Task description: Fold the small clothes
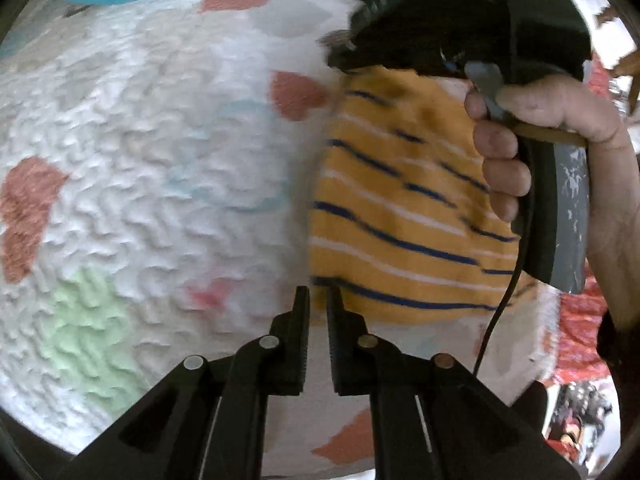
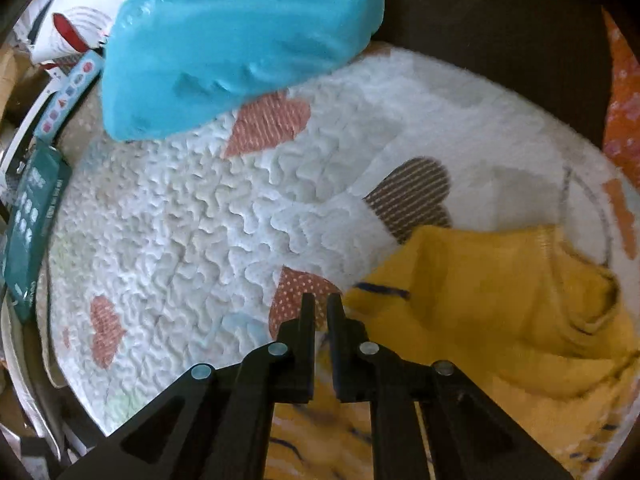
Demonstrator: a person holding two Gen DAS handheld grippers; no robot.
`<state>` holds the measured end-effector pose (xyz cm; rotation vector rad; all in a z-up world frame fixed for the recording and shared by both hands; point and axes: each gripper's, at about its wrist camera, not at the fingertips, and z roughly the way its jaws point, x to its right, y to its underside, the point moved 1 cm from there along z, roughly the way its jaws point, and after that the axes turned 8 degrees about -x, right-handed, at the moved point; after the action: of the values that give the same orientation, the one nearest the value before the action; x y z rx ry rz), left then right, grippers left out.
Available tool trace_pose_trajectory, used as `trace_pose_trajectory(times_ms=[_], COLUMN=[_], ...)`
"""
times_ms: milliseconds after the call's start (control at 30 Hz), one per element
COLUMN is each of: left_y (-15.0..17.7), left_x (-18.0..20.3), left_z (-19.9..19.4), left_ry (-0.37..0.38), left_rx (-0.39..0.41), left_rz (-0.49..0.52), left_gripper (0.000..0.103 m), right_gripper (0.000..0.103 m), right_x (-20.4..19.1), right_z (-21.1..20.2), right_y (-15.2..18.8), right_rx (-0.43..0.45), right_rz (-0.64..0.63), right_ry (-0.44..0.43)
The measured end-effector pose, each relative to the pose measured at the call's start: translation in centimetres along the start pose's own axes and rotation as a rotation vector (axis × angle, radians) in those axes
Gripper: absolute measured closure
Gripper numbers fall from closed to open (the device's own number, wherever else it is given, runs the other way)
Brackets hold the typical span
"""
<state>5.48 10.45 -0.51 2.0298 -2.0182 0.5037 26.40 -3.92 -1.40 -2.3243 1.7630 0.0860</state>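
A small yellow garment with blue and white stripes (image 1: 400,208) lies on a white quilted mat (image 1: 160,160). In the left wrist view my left gripper (image 1: 318,300) sits just at the garment's near left edge, jaws nearly closed with a narrow gap and nothing between them. The other gripper's body (image 1: 460,16) and the hand holding it hover over the garment's far right side. In the right wrist view my right gripper (image 2: 321,306) is above the garment (image 2: 500,312), jaws nearly closed and empty; the cloth lies below and to the right.
A turquoise pillow (image 2: 240,48) rests on the mat's (image 2: 180,220) far edge. Boxes and packages (image 2: 36,208) crowd the left side. Red patterned fabric (image 1: 580,332) lies beyond the mat's right edge. A black cable (image 1: 504,304) hangs from the right gripper.
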Motion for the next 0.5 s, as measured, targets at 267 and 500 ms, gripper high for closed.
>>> trace_pose_trajectory(times_ms=[267,500], left_y=[-1.4,-2.7], left_x=[-3.4,1.4], left_z=[-3.8,-2.5], left_ry=[0.122,0.230], left_rx=[0.170,0.188], left_rz=[-0.166,-0.116], left_gripper=[0.090,0.065], right_gripper=[0.068,0.048], right_x=[2.4,15.2], right_z=[-1.9,-11.3], right_y=[1.1,11.0], right_rx=[0.080,0.204], right_rz=[0.133,0.265], right_ry=[-0.190,-0.114])
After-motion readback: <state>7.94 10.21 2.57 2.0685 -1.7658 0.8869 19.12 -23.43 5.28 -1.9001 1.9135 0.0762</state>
